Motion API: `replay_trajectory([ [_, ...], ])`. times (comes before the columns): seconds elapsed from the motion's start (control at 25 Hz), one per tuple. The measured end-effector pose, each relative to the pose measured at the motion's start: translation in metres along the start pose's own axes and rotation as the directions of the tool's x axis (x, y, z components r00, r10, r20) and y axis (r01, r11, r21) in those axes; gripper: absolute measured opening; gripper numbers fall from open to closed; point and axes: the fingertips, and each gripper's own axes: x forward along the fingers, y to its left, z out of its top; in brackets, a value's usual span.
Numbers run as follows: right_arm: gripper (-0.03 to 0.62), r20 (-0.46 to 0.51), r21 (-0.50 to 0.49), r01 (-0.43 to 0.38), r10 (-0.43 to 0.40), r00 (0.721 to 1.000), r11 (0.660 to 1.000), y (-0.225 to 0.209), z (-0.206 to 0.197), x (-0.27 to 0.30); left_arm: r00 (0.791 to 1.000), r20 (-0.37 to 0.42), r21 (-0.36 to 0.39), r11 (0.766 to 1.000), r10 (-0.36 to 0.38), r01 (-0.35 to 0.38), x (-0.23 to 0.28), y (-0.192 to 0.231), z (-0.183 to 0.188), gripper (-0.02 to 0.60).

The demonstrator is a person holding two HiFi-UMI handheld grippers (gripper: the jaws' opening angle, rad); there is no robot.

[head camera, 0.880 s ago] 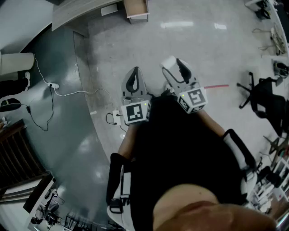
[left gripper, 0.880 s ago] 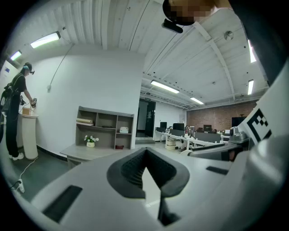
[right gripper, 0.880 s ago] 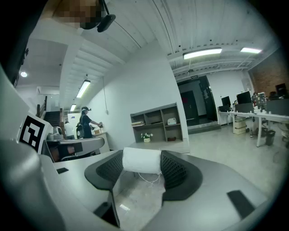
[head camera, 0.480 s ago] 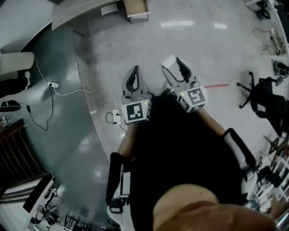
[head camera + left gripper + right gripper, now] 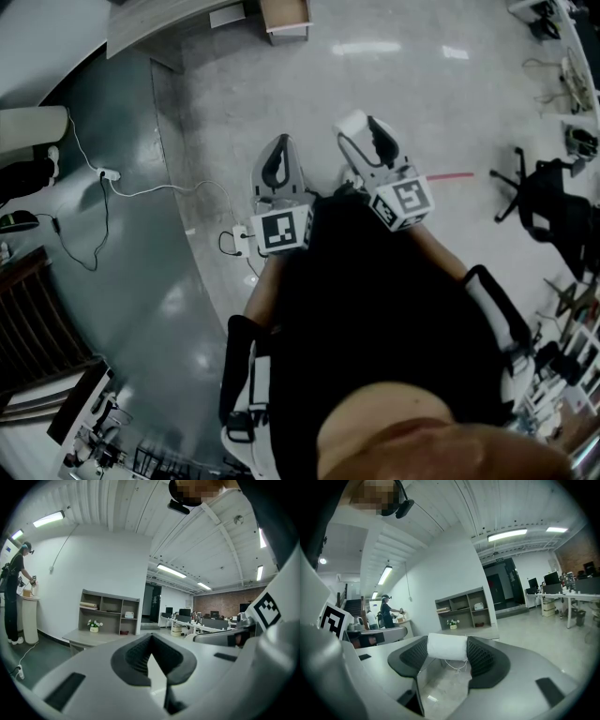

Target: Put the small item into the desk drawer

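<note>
Small item (image 5: 447, 645) still clamped between right gripper (image 5: 447, 655) fingers (image 5: 483, 657); scene nearly unchanged.

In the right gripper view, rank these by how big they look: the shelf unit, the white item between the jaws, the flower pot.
1. shelf unit
2. small white item; it sits right by the camera, so it looks bigger than it is
3. flower pot, clearly the smallest

grippers: left gripper (image 5: 279, 148) & right gripper (image 5: 364, 131) side by side, out front over the floor (image 5: 412, 94)
small item (image 5: 446, 647): between right gripper's pads
desk (image 5: 159, 26): far ahead, to the left
drawer (image 5: 284, 17): just beside desk's right end
shelf unit (image 5: 110, 613): on the desk, at the back
cable (image 5: 141, 192): on floor, left of left gripper
chair (image 5: 548, 202): way off to the right
</note>
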Motion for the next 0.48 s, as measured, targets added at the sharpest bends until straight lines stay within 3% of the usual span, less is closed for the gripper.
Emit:
replay_trajectory([
  [0.48,0.262,-0.012,0.008,0.051,-0.051,0.999,0.999,0.036,-0.009,0.025,0.999,-0.018,-0.012,0.999,-0.047,0.047,-0.010,0.043,-0.004,-0.002],
])
